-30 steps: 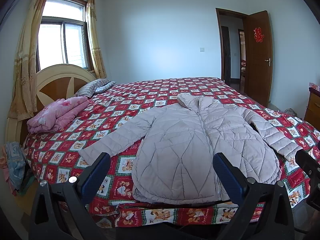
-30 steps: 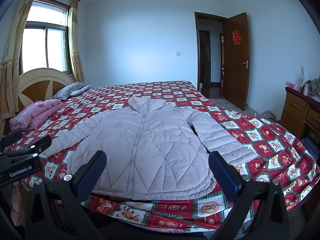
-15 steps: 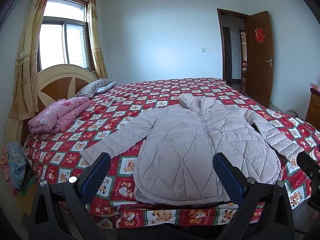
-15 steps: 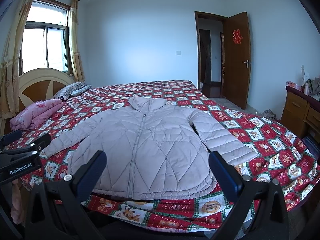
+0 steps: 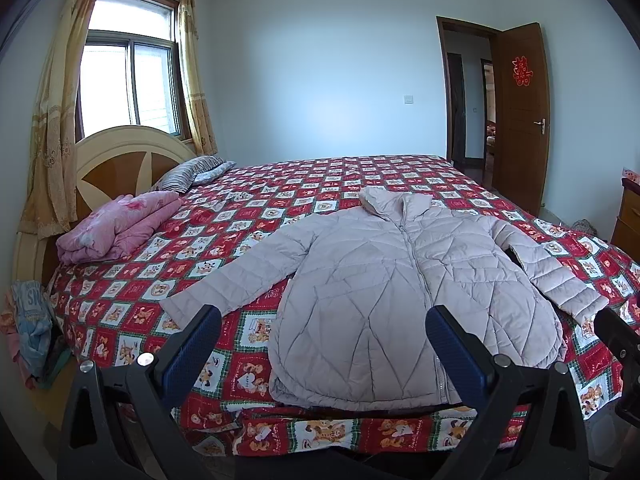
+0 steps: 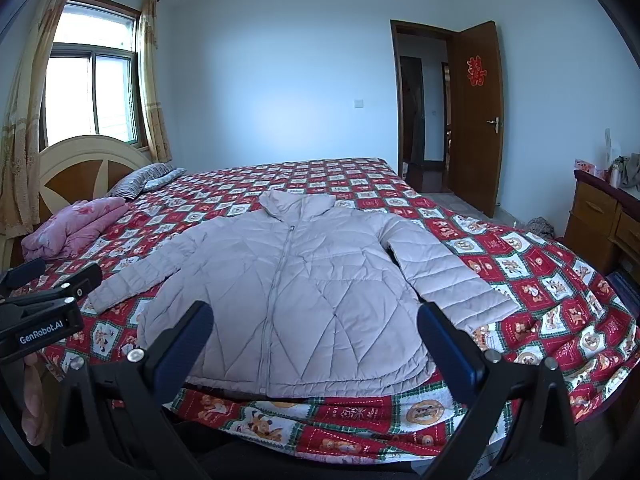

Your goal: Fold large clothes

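The pale grey quilted puffer jacket [image 5: 404, 292] is lying flat and zipped on the bed with the red patchwork cartoon-print cover [image 5: 256, 220], its long axis running from the hem at the near edge of the bed, at 6 o'clock, to the collar at 12 o'clock. Both sleeves are spreading outward — one toward 9 o'clock, the other toward 3 o'clock. The left tongs [image 5: 320, 352] are hovering with fingers wide apart and holding nothing, just short of the hem, with the 9 o'clock sleeve cuff [image 5: 188, 304] lying nearest them. The right tongs [image 6: 316, 346] are likewise standing spread and empty over the hem — the 3 o'clock sleeve [image 6: 448, 276] is probably theirs to take, judging by reach. Folding has not yet begun.
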Demonstrator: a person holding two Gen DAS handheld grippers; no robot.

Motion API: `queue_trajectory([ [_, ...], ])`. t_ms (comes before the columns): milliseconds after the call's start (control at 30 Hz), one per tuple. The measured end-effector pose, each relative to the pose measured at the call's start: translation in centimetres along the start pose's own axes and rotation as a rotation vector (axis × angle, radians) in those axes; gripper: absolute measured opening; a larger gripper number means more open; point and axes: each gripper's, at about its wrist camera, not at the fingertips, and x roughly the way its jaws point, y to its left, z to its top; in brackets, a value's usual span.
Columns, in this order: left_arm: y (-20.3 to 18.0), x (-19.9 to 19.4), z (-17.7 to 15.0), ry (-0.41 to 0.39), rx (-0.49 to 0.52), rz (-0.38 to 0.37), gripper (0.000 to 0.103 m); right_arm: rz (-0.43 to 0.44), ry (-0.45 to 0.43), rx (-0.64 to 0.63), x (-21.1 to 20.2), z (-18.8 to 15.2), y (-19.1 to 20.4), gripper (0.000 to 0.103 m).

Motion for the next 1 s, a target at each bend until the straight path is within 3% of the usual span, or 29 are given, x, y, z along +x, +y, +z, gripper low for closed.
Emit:
queue_trajectory([
  [1000,-0.03,0.06,-0.04,-0.001,-0.002,0.004,0.102,0.006,0.005,0.005,0.05,-0.01,0.24,0.103],
])
